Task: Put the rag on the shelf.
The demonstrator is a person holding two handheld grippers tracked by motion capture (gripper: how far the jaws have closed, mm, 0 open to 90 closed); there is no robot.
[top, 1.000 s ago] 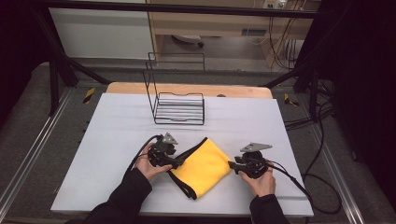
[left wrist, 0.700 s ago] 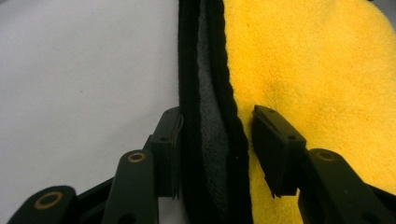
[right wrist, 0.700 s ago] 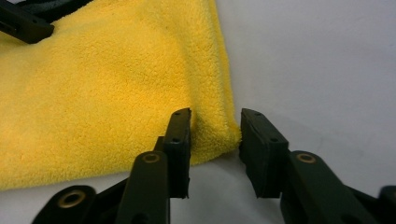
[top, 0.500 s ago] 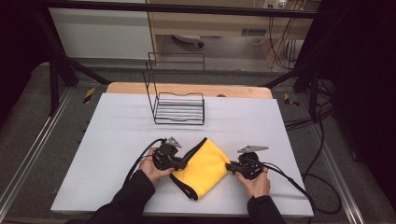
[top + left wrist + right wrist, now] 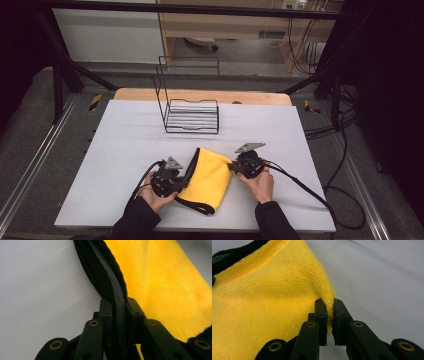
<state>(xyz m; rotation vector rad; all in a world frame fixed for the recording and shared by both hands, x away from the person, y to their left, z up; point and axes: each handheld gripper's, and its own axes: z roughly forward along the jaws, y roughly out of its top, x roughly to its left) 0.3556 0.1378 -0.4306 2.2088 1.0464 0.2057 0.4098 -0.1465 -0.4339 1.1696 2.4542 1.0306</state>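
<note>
A folded yellow fleece cloth (image 5: 212, 176) with a black trim (image 5: 190, 168) lies on the table near the front. My left gripper (image 5: 183, 181) is shut on the black trim (image 5: 117, 297) at the cloth's left edge. On the opposite side, my right gripper (image 5: 232, 166) is shut on the yellow cloth's right edge (image 5: 322, 290), with the fleece pinched between the jaws. The left gripper's (image 5: 118, 305) jaws hold the stitched black band upright between them. The right gripper (image 5: 329, 304) bites just a thin fold of the fleece.
A black wire rack (image 5: 191, 107) stands at the back middle of the grey table top (image 5: 125, 140). A wooden board edge (image 5: 200, 95) runs behind it. Cables (image 5: 305, 187) trail from the right gripper across the table to the right.
Both hands have slid slightly toward the front of the table with the cloth between them. The cloth's left trimmed edge now stands raised in the left gripper.
</note>
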